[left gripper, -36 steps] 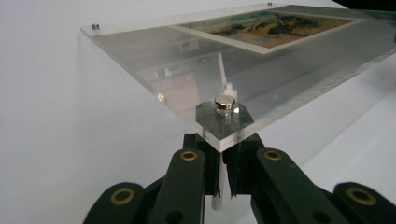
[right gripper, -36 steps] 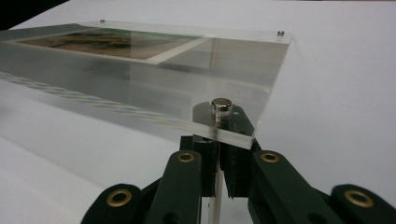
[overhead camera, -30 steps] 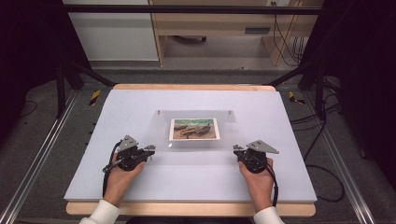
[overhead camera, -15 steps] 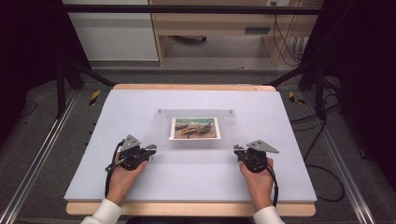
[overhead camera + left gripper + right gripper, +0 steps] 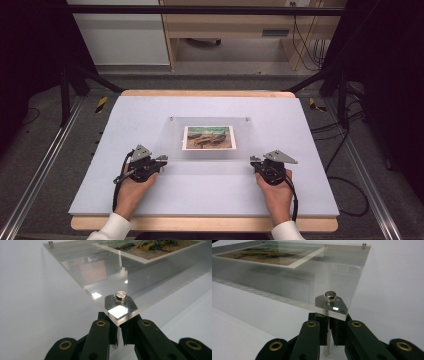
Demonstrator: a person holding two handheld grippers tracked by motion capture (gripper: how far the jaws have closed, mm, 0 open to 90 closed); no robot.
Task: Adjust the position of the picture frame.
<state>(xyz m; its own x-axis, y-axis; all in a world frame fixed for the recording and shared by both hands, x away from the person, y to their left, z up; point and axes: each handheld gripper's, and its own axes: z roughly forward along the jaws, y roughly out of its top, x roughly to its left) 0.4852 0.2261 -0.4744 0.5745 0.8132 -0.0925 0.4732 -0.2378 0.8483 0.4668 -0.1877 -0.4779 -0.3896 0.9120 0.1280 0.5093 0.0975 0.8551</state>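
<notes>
Nothing moved; both grippers (image 5: pixel 161 161) (image 5: pixel 254 161) apparently pinch acrylic frame (image 5: pixel 210 151) standoffs.

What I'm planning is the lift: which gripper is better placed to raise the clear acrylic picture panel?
Evenly matched: left gripper and right gripper each clamp a silver metal post under a near corner of the panel; likely lift with both.

Left gripper (image 5: pixel 161 161) fingers closed, right gripper (image 5: pixel 254 161) fingers closed, forearms low
</notes>
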